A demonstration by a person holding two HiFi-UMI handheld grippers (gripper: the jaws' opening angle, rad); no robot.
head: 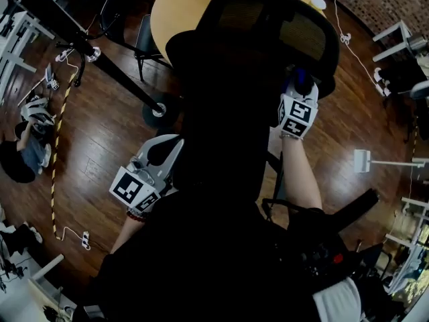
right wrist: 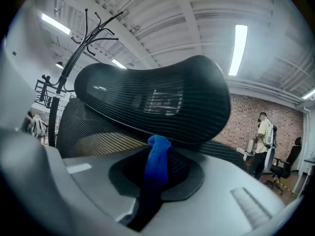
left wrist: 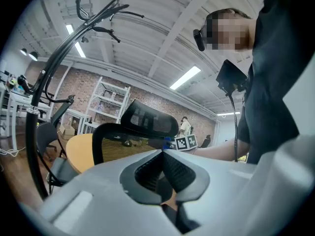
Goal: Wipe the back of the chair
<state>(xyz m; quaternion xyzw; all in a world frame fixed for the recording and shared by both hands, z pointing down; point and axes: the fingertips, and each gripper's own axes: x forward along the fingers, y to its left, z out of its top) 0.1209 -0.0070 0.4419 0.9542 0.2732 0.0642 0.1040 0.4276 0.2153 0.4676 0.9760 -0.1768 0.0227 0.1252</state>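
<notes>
— Where's the chair back [head: 228, 106]?
— Right in front, black mesh, with its headrest [head: 281, 25] towards the round yellow table [head: 175, 12].
— And the cloth?
— The blue cloth [right wrist: 157, 154] is pinched between the jaws of the right gripper [head: 299, 91]. It's held up at the back's top corner, just under the headrest.
— Left gripper [head: 161, 151]?
— Jaws together on nothing, low beside the back's other edge, over the wooden floor [head: 100, 133].

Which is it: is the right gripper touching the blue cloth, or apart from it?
Touching. The right gripper view shows the right gripper with its jaws shut on the blue cloth, which pokes out between them.
</notes>
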